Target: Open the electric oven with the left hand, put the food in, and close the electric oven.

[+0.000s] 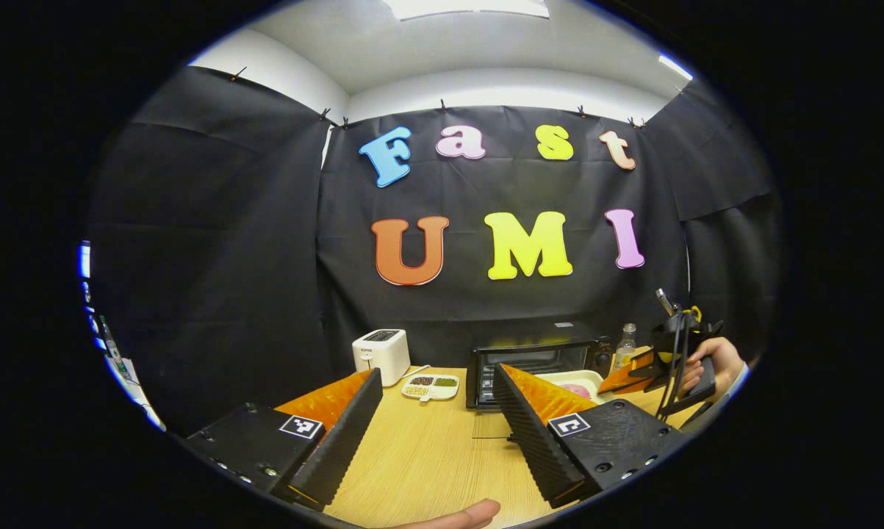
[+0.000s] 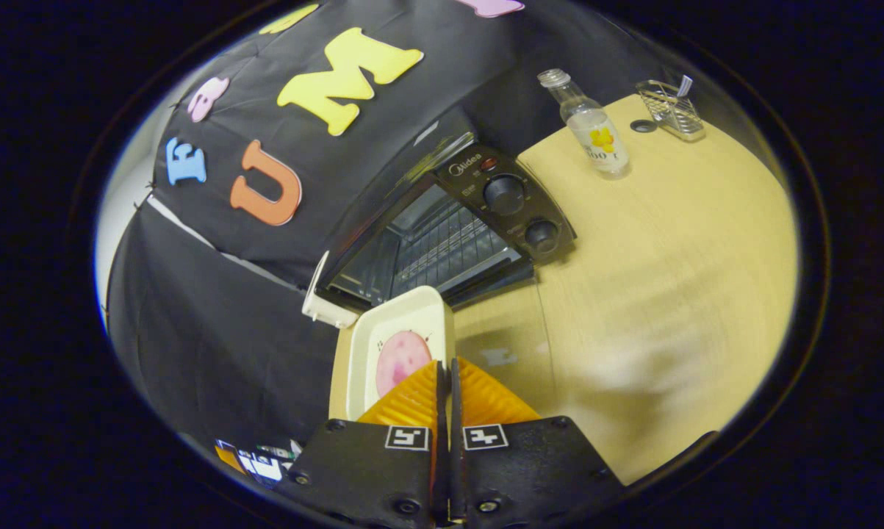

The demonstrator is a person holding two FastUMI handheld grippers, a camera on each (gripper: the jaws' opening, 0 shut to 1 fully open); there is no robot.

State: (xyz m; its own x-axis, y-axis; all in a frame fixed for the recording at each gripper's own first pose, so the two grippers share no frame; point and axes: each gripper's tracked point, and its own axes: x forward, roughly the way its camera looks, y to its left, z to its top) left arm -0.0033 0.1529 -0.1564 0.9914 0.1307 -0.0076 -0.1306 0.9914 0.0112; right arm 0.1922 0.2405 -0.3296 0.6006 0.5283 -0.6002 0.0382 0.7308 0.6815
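- Left gripper point(image 1: 434, 411) is hovering over the wooden table point(image 1: 427, 455) with its jaws spread wide and nothing between them, well back from the electric oven point(image 1: 533, 367).
- Right gripper point(image 2: 445, 386) is pinching the near rim of a white tray point(image 2: 397, 330), its fingers drawn narrow onto the edge, and a round pink slice of food point(image 2: 401, 360) is lying on the tray.
- Judging from the right gripper view, the oven door is hanging down and the wire rack inside point(image 2: 442, 250) is showing, so the opening step looks finished.
- Directly ahead of the right gripper, the tray's long axis is pointing at the cavity, its far end just short of the opening.
- A straight push forward along that axis looks like the coming move; the right hand is the nearer one.
- A clear bottle point(image 2: 592, 128) is standing on the table beyond the oven's knobs, and a white toaster point(image 1: 381, 353) is sitting to the oven's other side.
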